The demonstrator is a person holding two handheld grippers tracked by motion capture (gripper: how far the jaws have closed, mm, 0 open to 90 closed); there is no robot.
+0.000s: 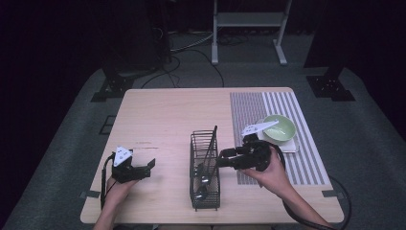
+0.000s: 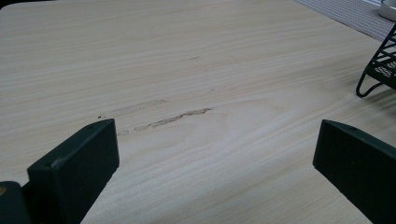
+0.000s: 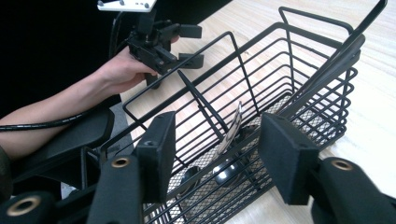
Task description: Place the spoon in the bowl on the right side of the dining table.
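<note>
High view: a long black wire-mesh basket point(image 1: 205, 172) lies lengthwise mid-table — the right gripper point(image 1: 223, 158) at its right rim, the left gripper point(image 1: 152, 166) well apart.

Left gripper view: jaws spread wide over a bare pale wooden table point(image 2: 187, 70), grasping nothing.

Right gripper view: jaws parted, empty, straddling the basket's near rim; at least two metal spoons point(image 3: 227, 165) inside.

Dim room, grey carpet point(image 1: 62, 139), white metal stand point(image 1: 249, 21) beyond wooden table point(image 1: 163, 110)
</note>
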